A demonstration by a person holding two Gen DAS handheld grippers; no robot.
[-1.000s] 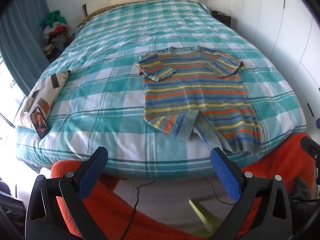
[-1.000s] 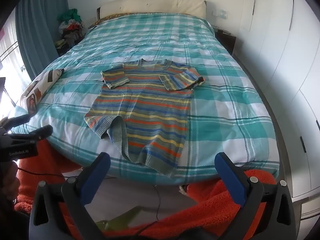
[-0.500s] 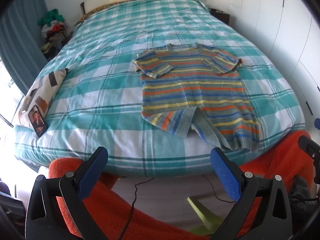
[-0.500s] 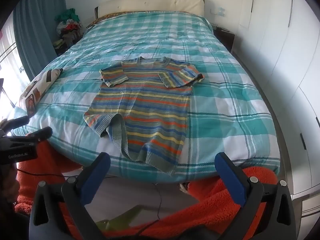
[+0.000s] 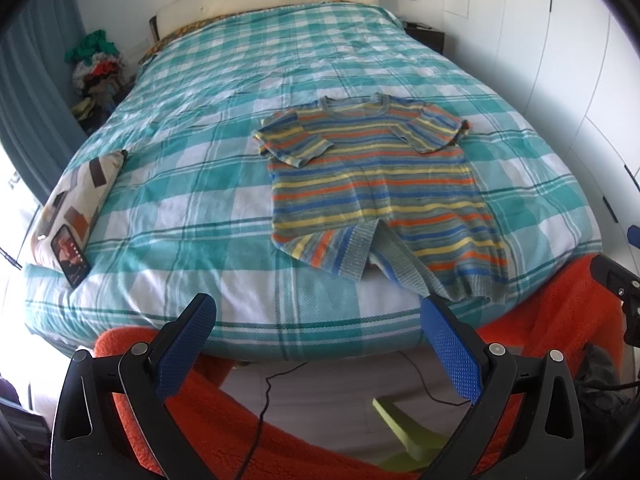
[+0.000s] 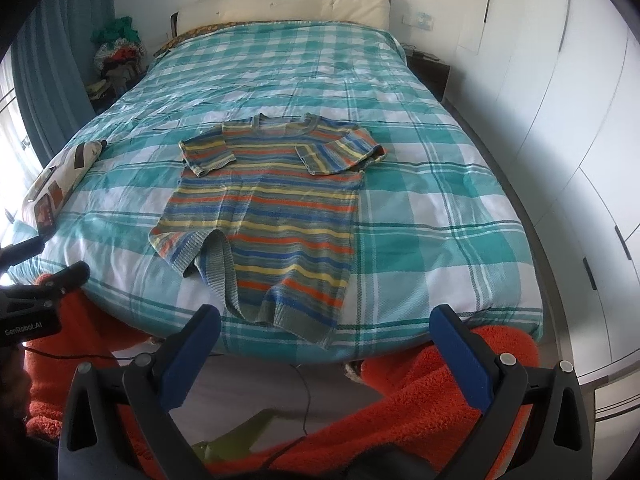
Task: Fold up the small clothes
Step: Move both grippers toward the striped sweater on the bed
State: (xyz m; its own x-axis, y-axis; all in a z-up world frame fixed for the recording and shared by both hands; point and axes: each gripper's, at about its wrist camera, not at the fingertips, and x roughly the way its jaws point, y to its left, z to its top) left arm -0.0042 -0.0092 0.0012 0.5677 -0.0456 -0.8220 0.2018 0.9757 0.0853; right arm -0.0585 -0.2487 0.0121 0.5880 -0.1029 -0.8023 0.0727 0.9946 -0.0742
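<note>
Striped sweater (image 5: 380,184) lies on the bed (image 5: 192,184) ahead of my left tongs (image 5: 316,320) and right tongs (image 6: 326,328), both spread apart, holding nothing.

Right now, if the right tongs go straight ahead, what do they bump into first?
Probably the near edge of the bed, where the striped sweater hangs over. The right tongs are open, holding nothing, with nothing visible between them and the hem. Depth is hard to judge through this lens.
</note>
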